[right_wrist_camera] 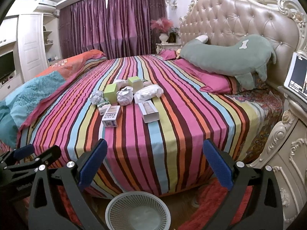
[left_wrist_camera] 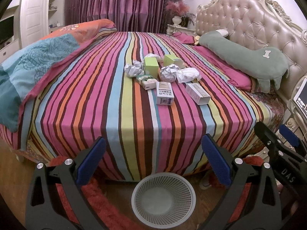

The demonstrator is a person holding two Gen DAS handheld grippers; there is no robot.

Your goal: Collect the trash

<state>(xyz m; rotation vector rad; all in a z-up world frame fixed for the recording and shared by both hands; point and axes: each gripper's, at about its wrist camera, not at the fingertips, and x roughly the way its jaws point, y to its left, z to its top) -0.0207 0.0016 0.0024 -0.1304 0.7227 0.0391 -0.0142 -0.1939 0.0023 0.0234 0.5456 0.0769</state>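
A heap of trash lies in the middle of the striped bed (left_wrist_camera: 122,115) (right_wrist_camera: 172,124): crumpled paper balls (left_wrist_camera: 168,73) (right_wrist_camera: 125,95), green boxes (left_wrist_camera: 151,64) (right_wrist_camera: 111,92), a white printed box (left_wrist_camera: 164,93) (right_wrist_camera: 111,117), an open white carton (left_wrist_camera: 198,94) (right_wrist_camera: 149,111) and a wrinkled white bag (left_wrist_camera: 187,74) (right_wrist_camera: 148,94). A white mesh waste basket (left_wrist_camera: 163,197) (right_wrist_camera: 137,210) stands on the floor at the bed's foot. My left gripper (left_wrist_camera: 152,161) hangs open and empty above the basket, well short of the trash. My right gripper (right_wrist_camera: 155,163) is open and empty too, beside it on the right.
A green plush pillow (left_wrist_camera: 245,59) (right_wrist_camera: 228,57) leans on the tufted headboard (right_wrist_camera: 239,23). A folded quilt (left_wrist_camera: 34,63) covers the bed's left side. A carved nightstand (right_wrist_camera: 284,163) with a lit screen (right_wrist_camera: 297,76) stands at the right; red rug (right_wrist_camera: 211,207) lies on the floor.
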